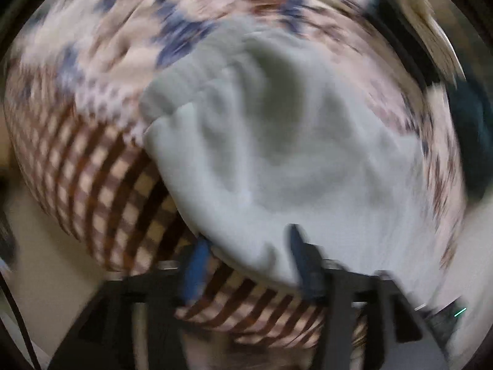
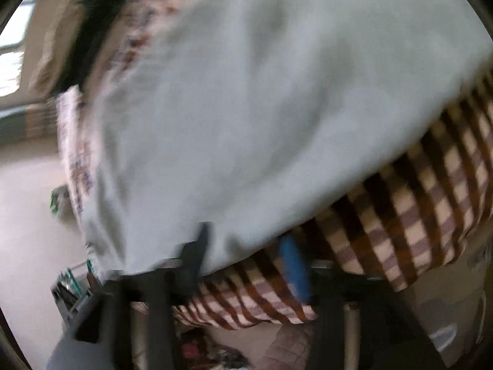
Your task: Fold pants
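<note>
Both tools hang with jaws parted, gripping nothing: the left tool (image 1: 246,259) and right tool (image 2: 246,246) straddle the near hem of the pale grey pants (image 1: 277,141), which lie rumpled on a checked blanket (image 1: 101,172). Soft, light and limp, they look best pinched at that hem.

Motion blur smears the pants (image 1: 277,141), checked blanket (image 1: 101,185) and left tongs (image 1: 246,265).

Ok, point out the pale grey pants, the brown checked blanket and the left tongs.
Pale grey fabric pants (image 1: 277,141): left wrist view, crumpled middle.
Brown checked blanket (image 2: 416,215): right wrist view, bare part beside the pants.
Left tongs (image 1: 246,265): left wrist view, between the blue tips.
</note>
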Demonstrator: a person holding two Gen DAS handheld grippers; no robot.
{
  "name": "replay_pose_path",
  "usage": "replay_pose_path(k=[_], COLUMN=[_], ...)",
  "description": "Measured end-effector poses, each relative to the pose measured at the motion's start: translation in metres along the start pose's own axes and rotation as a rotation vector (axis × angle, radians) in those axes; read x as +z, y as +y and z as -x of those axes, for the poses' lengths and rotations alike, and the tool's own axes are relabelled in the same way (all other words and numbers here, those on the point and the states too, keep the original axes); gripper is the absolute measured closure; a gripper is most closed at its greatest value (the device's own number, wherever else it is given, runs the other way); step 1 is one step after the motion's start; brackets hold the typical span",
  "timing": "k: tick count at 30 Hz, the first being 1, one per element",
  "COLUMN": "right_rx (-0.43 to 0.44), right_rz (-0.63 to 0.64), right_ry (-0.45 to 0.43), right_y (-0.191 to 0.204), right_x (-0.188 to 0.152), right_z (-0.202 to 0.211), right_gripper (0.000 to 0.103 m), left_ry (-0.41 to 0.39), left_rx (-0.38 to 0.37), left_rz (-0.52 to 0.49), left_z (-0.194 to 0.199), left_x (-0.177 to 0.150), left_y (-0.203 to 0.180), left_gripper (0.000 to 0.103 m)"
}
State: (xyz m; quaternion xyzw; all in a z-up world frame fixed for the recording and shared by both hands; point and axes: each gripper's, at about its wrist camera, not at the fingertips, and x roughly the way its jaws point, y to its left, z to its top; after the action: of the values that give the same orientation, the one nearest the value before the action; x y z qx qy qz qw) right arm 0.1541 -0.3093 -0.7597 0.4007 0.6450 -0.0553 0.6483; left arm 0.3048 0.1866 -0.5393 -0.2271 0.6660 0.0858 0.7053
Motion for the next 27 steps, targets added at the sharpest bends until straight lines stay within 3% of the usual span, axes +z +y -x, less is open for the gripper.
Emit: replay_pose_path(k=[1, 2, 4, 7, 13, 17, 18, 23, 25, 27], right_rx=[0.002, 0.008, 0.029, 0.064, 0.003, 0.03, 0.036, 0.235, 0.3, 0.311], right_rz=[0.035, 0.058, 0.078, 0.0, -0.332, -0.514, -0.533, -0.577, -0.559, -0.532], right_ry=[-0.033, -0.056, -0.07, -0.135, -0.4, -0.534, -0.544, -0.558, -0.546, -0.562], right_y=[0.002, 0.003, -0.003, -0.039, -0.184, -0.292, -0.308, -0.387, -0.4, -0.395], right_x=[-0.001, -0.002, -0.001, 0.006, 0.044, 0.084, 0.093, 0.159, 0.184, 0.197], right_z=[0.012, 0.021, 0.038, 0.072, 0.152, 0.179, 0.181, 0.165, 0.155, 0.153], right_gripper=[0.013, 0.007, 0.007, 0.007, 0.008, 0.008, 0.008, 0.008, 0.007, 0.006], left_ry=[-0.007, -0.017, -0.021, -0.003, -0.007, -0.04, -0.035, -0.016, -0.025, -0.039], left_rx=[0.02, 0.035, 0.038, 0.036, 0.064, 0.107, 0.131, 0.172, 0.189, 0.214], left_rz=[-0.037, -0.071, -0.147, -0.255, -0.437, -0.554, -0.577, -0.589, -0.61, -0.642], left_z=[0.005, 0.011, 0.021, 0.016, -0.038, -0.081, -0.096, -0.135, -0.142, -0.146], left_x=[-0.004, -0.009, -0.022, -0.037, -0.072, -0.097, -0.104, -0.118, -0.122, -0.125], left_y=[-0.009, -0.019, -0.048, -0.099, -0.246, -0.326, -0.347, -0.4, -0.414, -0.424], left_gripper=[0.014, 0.009, 0.004, 0.003, 0.003, 0.003, 0.003, 0.003, 0.003, 0.003])
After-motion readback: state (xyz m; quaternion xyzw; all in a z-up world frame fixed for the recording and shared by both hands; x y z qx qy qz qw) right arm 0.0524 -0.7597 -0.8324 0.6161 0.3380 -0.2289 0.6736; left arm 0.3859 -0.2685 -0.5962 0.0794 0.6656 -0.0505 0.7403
